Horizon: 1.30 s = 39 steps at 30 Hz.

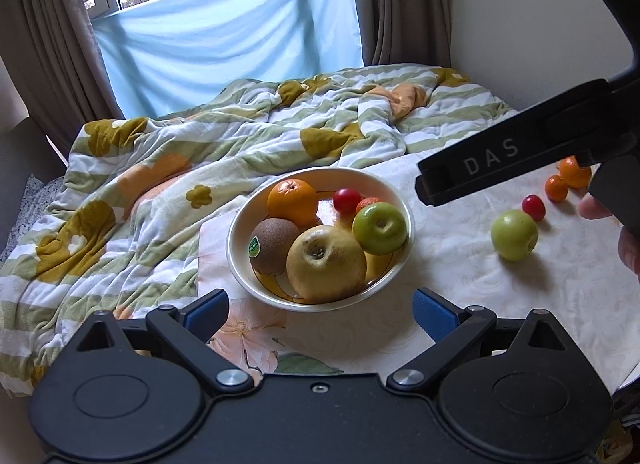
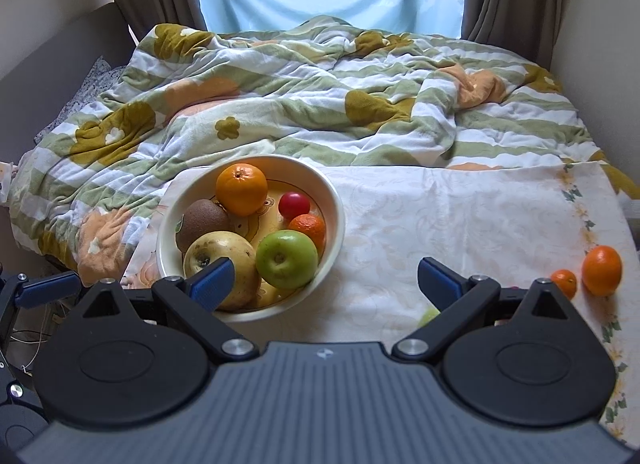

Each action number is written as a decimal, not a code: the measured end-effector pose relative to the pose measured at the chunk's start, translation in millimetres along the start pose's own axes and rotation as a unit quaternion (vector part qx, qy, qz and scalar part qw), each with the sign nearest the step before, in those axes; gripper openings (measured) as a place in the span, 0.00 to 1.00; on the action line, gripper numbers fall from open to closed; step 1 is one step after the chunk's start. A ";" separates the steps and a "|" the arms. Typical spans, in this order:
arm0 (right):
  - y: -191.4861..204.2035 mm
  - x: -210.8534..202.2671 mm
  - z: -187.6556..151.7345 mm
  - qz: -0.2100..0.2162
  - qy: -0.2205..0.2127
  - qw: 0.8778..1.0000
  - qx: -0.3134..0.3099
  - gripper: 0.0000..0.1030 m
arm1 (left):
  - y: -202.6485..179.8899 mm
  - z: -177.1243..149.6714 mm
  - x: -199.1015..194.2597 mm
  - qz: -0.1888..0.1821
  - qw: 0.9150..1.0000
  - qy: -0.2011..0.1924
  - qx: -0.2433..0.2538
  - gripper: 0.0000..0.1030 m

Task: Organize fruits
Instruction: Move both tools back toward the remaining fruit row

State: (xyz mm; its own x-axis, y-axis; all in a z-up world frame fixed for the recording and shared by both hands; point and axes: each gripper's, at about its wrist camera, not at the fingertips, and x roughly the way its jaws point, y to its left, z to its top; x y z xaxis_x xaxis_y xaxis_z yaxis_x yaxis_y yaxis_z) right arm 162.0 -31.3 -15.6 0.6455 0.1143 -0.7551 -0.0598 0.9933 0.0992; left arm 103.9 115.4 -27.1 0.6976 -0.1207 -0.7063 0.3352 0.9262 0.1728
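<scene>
Both the left gripper (image 1: 322, 306) and right gripper (image 2: 326, 278) hold their jaws wide, nothing between them. The bowl (image 2: 338, 200) at left contains six fruits; a green apple (image 1: 514, 235) lies loose on the worktop (image 2: 460, 216) to its right.

Bare cloth (image 2: 400, 224) lies open between the bowl (image 2: 338, 220) and loose oranges (image 2: 601, 270).

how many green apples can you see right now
2. One green apple sits in the bowl beside the yellow pear; the other green apple lies loose on the tablecloth. More could be hidden.
</scene>
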 end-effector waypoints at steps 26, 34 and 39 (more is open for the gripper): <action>-171.9 -68.6 -53.5 0.003 -0.001 0.999 -0.052 1.00 | -129.9 20.5 -33.8 0.093 0.990 0.005 -0.109 0.98; -227.9 -48.2 -56.1 0.017 0.001 0.998 -0.065 1.00 | -171.7 31.6 4.5 0.087 0.989 0.016 -0.115 0.98; -247.0 -26.7 -58.9 0.025 0.003 0.996 -0.082 1.00 | -186.5 35.5 36.0 0.085 0.989 0.030 -0.118 0.97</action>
State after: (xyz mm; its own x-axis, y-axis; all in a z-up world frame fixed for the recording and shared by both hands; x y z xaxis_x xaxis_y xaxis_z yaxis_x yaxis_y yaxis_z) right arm 114.6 -278.6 -58.1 0.6337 0.1623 -0.7564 -0.2144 0.9763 0.0299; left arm 88.9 -74.4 -60.4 0.6895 0.0585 -0.7219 0.0549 0.9896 0.1327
